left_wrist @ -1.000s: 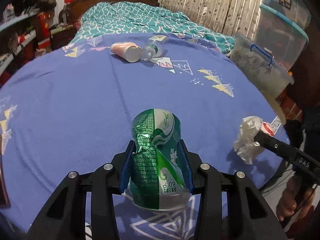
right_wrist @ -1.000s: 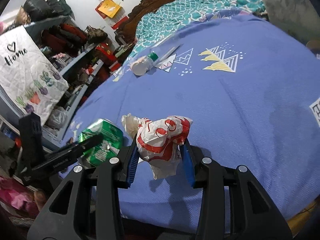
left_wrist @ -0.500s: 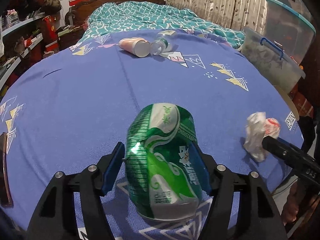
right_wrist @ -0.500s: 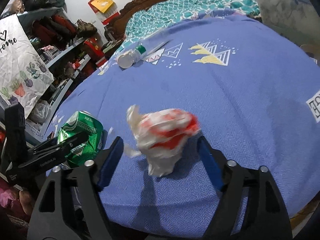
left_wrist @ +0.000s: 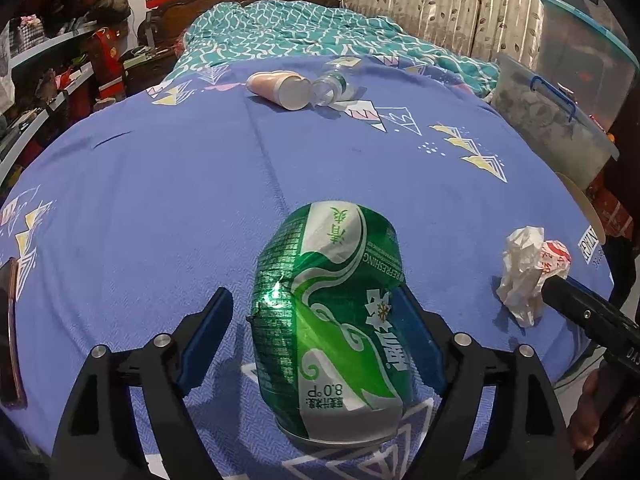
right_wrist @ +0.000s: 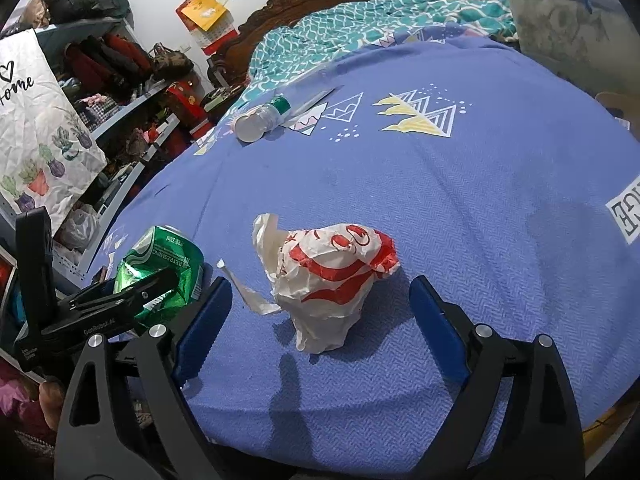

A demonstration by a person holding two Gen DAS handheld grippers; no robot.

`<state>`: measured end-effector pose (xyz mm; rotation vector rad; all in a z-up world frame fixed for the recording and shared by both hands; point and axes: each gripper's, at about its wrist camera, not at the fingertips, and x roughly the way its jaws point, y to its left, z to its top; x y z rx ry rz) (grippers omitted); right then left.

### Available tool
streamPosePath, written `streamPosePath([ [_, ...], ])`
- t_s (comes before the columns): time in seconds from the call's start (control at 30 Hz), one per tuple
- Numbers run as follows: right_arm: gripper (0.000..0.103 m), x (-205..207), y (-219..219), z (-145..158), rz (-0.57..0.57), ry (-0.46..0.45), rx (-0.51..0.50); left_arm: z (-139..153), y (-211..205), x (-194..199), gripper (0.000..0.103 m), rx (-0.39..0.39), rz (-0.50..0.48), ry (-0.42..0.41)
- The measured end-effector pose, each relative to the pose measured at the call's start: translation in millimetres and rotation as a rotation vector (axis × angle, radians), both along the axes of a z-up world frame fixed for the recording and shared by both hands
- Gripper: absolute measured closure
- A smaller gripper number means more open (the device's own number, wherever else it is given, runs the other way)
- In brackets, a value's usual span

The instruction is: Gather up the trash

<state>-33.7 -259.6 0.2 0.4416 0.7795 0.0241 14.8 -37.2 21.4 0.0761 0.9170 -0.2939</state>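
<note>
A dented green can point(left_wrist: 328, 300) lies on the blue bed cover point(left_wrist: 160, 200) between the jaws of my left gripper point(left_wrist: 312, 296). Those jaws are opening; the left pad stands clear of the can and the right pad is close beside it. A crumpled white and red wrapper point(right_wrist: 332, 272) rests on the cover between the jaws of my right gripper point(right_wrist: 320, 284), which are opening wide and touch nothing. The right wrist view also shows the can point(right_wrist: 160, 252). The left wrist view shows the wrapper point(left_wrist: 524, 272) at the right.
Far up the bed lie a pink tube point(left_wrist: 276, 88) and a clear plastic bottle point(left_wrist: 332, 86), before a teal quilt point(left_wrist: 280, 36). Plastic storage boxes point(left_wrist: 552, 120) stand to the right, cluttered shelves point(right_wrist: 120, 92) to the left. The bed's near edge is just below both grippers.
Both grippers have opened. The can and the wrapper, held a second ago, now lie loose on the bed cover between the spread jaws.
</note>
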Motion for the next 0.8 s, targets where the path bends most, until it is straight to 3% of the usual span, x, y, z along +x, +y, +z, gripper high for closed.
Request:
streamPosePath([
  [0.3, 0.013, 1.0, -4.1, -4.1, -0.006, 0.014, 0.018, -1.7, 0.8, -0.1, 0.019, 0.008, 0.007, 0.001],
  [0.53, 0.013, 1.7, -2.0, -5.1, -0.002, 0.015, 0.015, -4.7, 3.8, 0.0, 0.008, 0.018, 0.033, 0.004],
  [0.8, 0.013, 4.1, -1.1, -9.3, 0.003, 0.031, 0.024, -7.8, 2.6, -2.0, 0.008, 0.036, 0.031, 0.006],
])
